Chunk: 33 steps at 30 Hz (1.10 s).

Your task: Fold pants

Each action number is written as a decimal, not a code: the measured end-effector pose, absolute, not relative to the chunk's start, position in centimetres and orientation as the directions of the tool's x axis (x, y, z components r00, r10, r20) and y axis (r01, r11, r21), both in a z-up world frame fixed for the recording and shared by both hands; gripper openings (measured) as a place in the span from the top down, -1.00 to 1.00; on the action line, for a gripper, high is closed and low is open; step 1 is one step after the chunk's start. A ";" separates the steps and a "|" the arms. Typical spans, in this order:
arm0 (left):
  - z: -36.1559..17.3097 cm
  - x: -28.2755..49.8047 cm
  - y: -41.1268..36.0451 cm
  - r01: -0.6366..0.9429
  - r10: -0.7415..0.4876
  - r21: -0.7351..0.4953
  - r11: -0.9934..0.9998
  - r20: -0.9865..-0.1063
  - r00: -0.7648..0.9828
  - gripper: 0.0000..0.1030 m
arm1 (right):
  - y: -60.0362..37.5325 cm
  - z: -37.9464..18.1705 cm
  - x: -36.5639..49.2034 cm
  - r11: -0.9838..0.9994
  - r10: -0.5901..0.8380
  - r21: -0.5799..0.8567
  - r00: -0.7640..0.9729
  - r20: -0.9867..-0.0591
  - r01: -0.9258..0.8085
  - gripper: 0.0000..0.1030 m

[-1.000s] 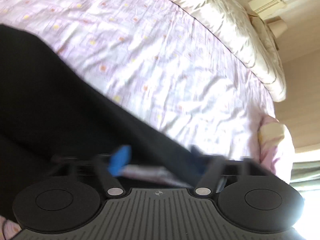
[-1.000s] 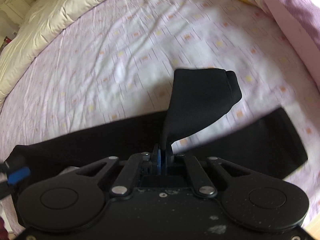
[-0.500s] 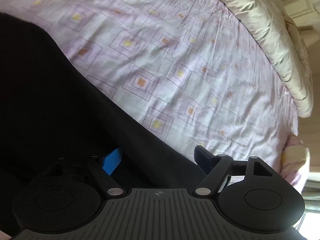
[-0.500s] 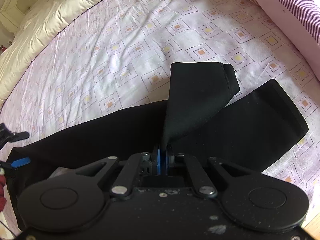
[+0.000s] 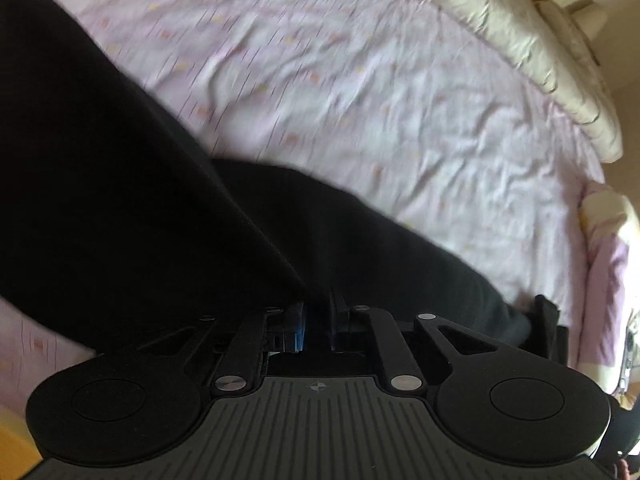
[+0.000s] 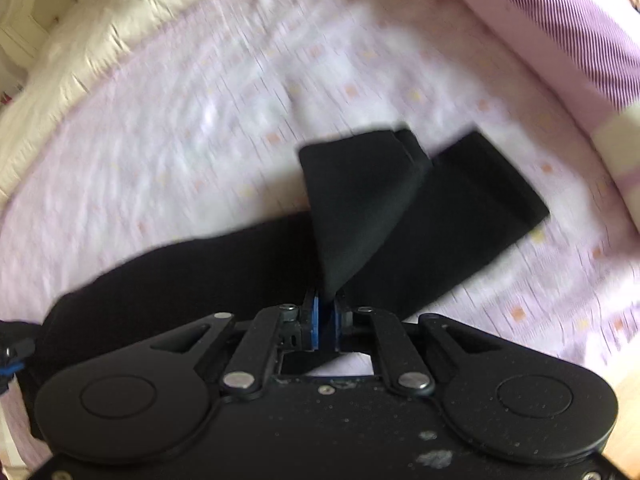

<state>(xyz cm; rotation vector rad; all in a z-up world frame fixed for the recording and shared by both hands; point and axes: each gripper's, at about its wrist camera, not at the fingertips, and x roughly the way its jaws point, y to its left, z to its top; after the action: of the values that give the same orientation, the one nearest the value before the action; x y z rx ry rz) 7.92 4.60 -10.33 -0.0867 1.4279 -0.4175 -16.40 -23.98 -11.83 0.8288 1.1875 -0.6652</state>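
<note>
Black pants (image 6: 460,216) lie across a pink patterned bed sheet (image 6: 200,128). My right gripper (image 6: 326,312) is shut on one pant leg end (image 6: 356,200) and holds it lifted above the other leg, which lies flat. In the left wrist view my left gripper (image 5: 316,320) is shut on the black pants (image 5: 120,208) near the waist end, and the cloth rises up to the left. The other leg (image 5: 400,248) stretches right below it. The left gripper also shows at the left edge of the right wrist view (image 6: 12,360).
A cream quilt (image 5: 520,40) lies bunched along the far side of the bed. A purple striped pillow (image 6: 560,40) lies at the right. A pink and cream pillow (image 5: 604,248) sits at the bed's end.
My left gripper was open around the pants' edge half a second ago and has shut on the cloth and lifted it. My right gripper keeps hold of the leg end and has moved.
</note>
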 end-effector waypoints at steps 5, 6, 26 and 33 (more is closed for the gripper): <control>-15.3 6.9 5.5 0.157 -0.287 -0.282 0.947 -0.958 0.015 0.78 | -23.9 -11.1 -16.5 0.596 -0.082 0.119 0.208 -0.975 0.794 0.19; -15.6 6.9 5.3 0.147 -0.289 -0.285 0.947 -0.957 0.007 0.78 | -24.0 -10.3 -16.2 0.614 -0.112 0.107 0.221 -0.969 0.782 0.12; -15.9 7.0 4.6 0.158 -0.306 -0.299 0.941 -0.952 0.021 0.78 | -26.8 -4.9 -11.3 0.755 -0.204 0.143 0.436 -0.876 0.640 0.92; -15.8 6.0 4.7 0.185 -0.322 -0.310 0.933 -0.946 0.039 0.77 | -30.8 -4.1 -17.7 0.639 -0.326 0.094 0.379 -0.866 0.764 0.92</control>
<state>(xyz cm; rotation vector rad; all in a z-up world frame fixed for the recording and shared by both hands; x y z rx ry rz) 5.97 4.71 -15.75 -0.1126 1.4820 -0.3898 -17.71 -30.83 -4.12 0.5367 0.9424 -0.7400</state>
